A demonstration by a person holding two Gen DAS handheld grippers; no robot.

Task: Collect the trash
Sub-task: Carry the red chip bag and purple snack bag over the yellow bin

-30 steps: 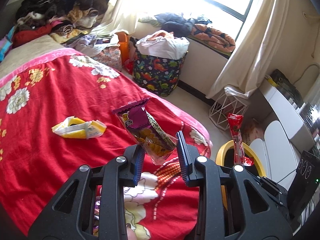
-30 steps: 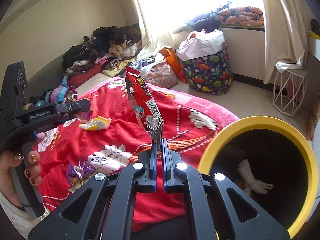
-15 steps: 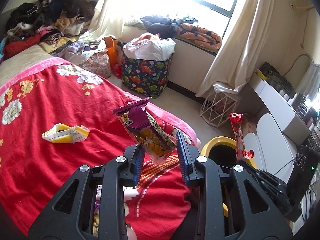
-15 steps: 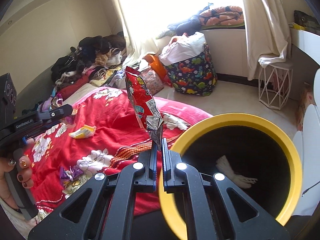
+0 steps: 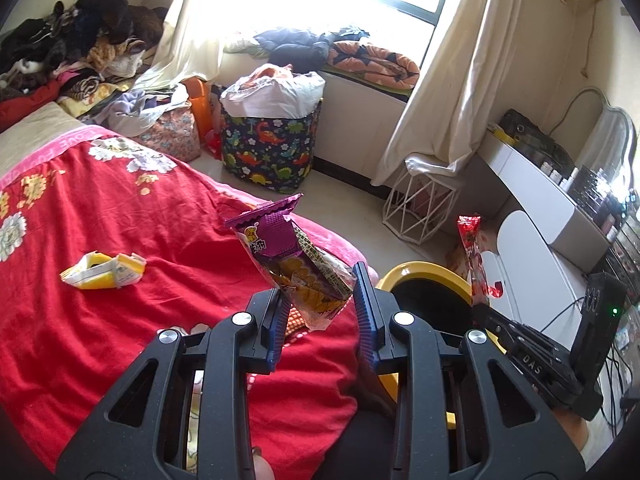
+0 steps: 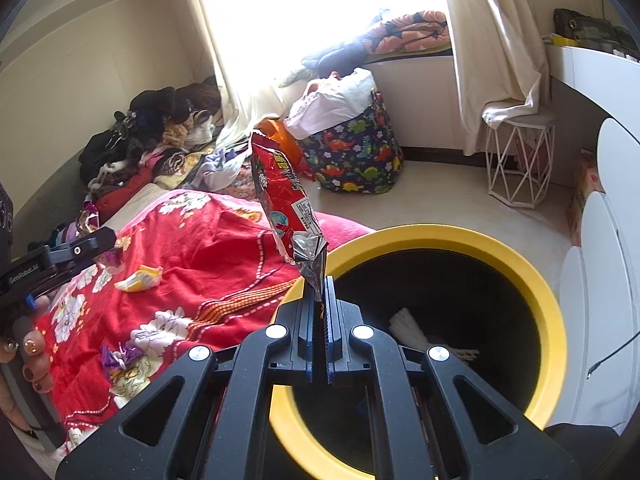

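While its jaws pinch the upright red snack wrapper point(image 6: 286, 200), the right gripper point(image 6: 319, 304) faces the yellow-rimmed bin point(image 6: 532, 280) at 3 o'clock, nearer than the left gripper point(image 5: 320, 308) clamping the purple chip bag point(image 5: 296, 264).

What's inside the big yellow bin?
Inside the yellow bin lies something white and crumpled on the dark bottom. The right tool, shut on a red wrapper, covers the near part, so anything there stays hidden.
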